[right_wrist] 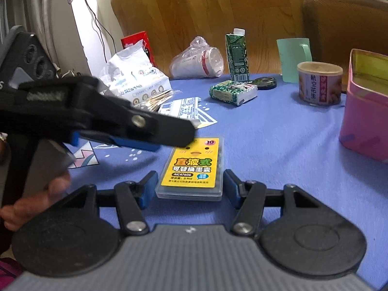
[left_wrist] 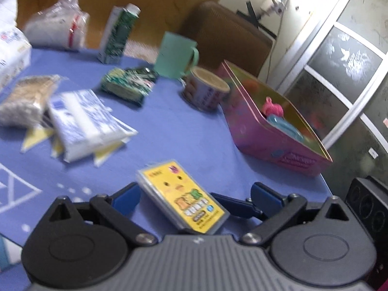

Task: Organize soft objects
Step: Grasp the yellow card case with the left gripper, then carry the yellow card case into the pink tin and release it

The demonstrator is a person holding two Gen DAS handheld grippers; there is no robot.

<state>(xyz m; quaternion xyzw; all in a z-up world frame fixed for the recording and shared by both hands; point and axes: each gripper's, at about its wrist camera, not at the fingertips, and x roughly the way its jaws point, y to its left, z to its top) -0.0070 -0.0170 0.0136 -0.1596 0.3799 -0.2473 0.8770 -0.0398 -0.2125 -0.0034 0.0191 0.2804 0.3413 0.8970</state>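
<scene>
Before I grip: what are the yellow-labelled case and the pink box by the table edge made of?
Yellow-labelled case: apparently rigid clear plastic, glossy, with see-through edges around a printed card. Pink box: probably tin; thin straight walls and a shiny gold, reflective inside. Neither looks soft.

Soft daylight fills both views. In the left wrist view the window (left_wrist: 349, 55) at upper right glares white and motion blur smears the tissue pack (left_wrist: 82, 123) and green mug (left_wrist: 174, 55). The right wrist view is sharper, though the left gripper (right_wrist: 155, 135) crossing it is blurred. Fisheye bending curves both edges.
</scene>
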